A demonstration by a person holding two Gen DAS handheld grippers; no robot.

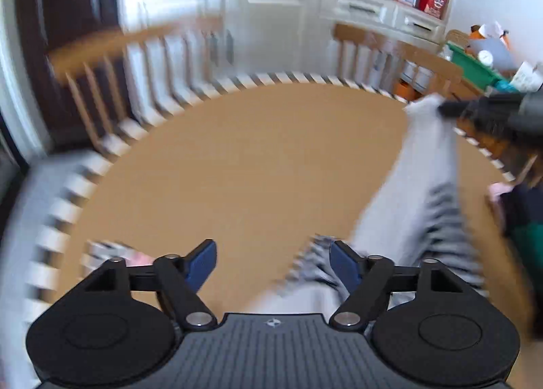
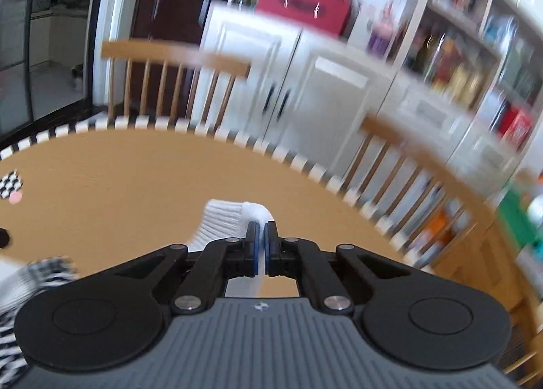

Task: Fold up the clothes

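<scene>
The right tongs (image 2: 260,231) are clenched on the white ribbed edge of a garment (image 2: 227,219), holding it up above the far right part of the tan tabletop (image 2: 135,171). The left tongs (image 1: 273,261) stand released with nothing between them, just beside the garment's striped near end, which trails onto the tabletop.

Tan table (image 1: 237,158), striped edge. On it: white-and-striped garment (image 1: 390,219); small checkered piece (image 2: 12,183), well apart.
</scene>
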